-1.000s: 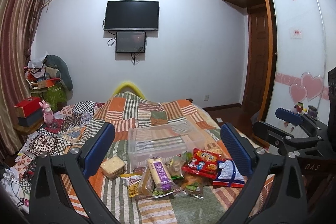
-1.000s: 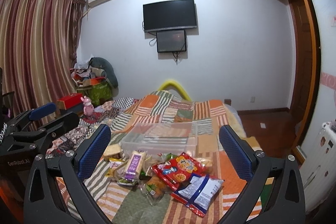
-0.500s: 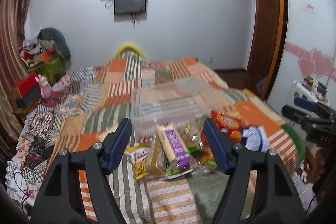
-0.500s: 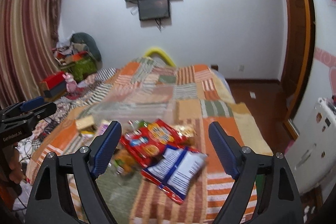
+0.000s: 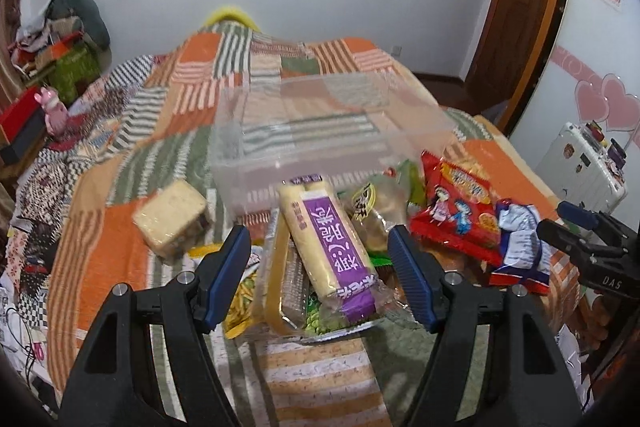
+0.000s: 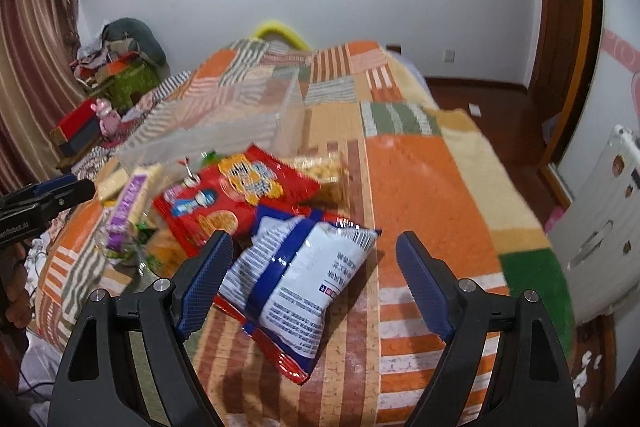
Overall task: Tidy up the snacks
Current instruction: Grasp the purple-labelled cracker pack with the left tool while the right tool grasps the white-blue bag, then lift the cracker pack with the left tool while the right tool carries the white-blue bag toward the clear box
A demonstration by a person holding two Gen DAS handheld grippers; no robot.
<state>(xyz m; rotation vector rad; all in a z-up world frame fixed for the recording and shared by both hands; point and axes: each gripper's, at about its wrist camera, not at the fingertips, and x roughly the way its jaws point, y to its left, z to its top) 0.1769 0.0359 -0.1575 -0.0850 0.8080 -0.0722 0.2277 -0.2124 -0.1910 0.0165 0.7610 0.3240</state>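
Note:
A pile of snacks lies on the patchwork bedspread in front of a clear plastic bin (image 5: 256, 179). My left gripper (image 5: 318, 235) is open, its pads on either side of a long cracker pack with a purple label (image 5: 328, 247), with gaps on both sides. Beside it lie a pale cake block (image 5: 172, 219) and a red snack bag (image 5: 460, 207). My right gripper (image 6: 314, 239) is open above a white and blue bag (image 6: 304, 279); its left pad is close to the bag's edge. The red snack bag (image 6: 240, 195) lies just behind, partly under it.
A white suitcase (image 6: 600, 227) stands by the bed's right edge. A pink toy (image 5: 56, 111) and a red box sit off the left side. The bed's near edge drops away below the grippers. Bare bedspread (image 6: 420, 179) lies right of the pile.
Both grippers have come down and tipped toward the snack pile, which now fills the lower views. Both pairs of jaws stand narrower than a second ago.

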